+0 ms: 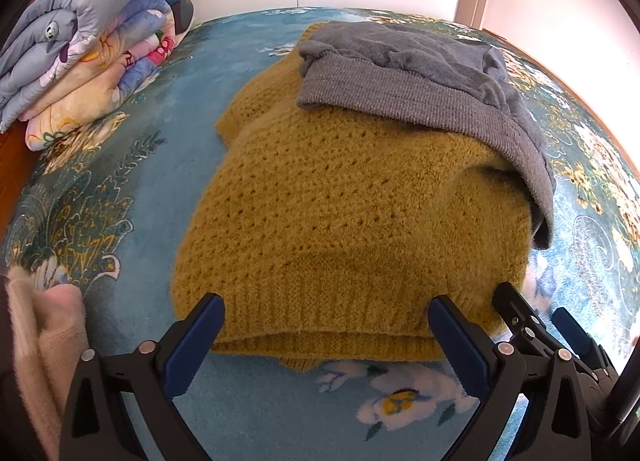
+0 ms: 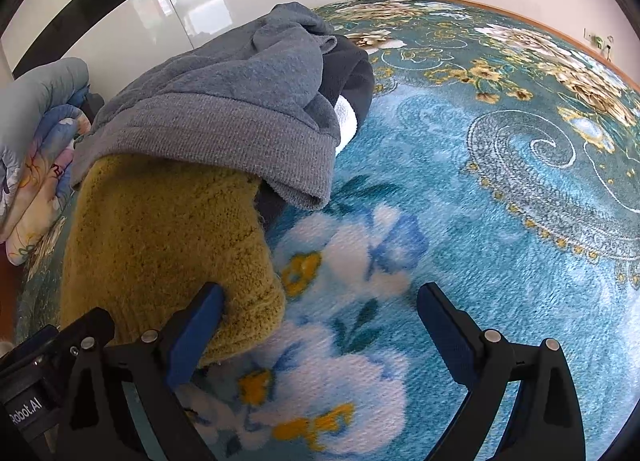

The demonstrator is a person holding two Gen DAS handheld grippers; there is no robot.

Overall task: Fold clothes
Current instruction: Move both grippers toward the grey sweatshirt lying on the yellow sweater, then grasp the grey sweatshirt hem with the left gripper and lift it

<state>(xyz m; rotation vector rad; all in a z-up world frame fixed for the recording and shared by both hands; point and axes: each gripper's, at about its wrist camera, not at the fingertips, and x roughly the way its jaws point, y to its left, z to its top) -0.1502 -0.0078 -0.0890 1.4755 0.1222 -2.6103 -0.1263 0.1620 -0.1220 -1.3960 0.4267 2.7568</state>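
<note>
Now: both grippers spread at the mustard sweater's hem

Left wrist: left gripper, fingers apart, straddles the mustard knit sweater on the floral blanket; a grey sweatshirt lies atop.

Right wrist: right gripper, fingers apart, left pad touching the sweater's corner.

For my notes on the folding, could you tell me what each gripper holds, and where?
Nothing: the left gripper and right gripper are both open at the yellow sweater's hem.

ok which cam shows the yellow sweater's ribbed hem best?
Left wrist: the yellow sweater's ribbed hem runs unobstructed between the open claw fingers. Right wrist shows only the sweater's side, half under the grey garment.
</note>
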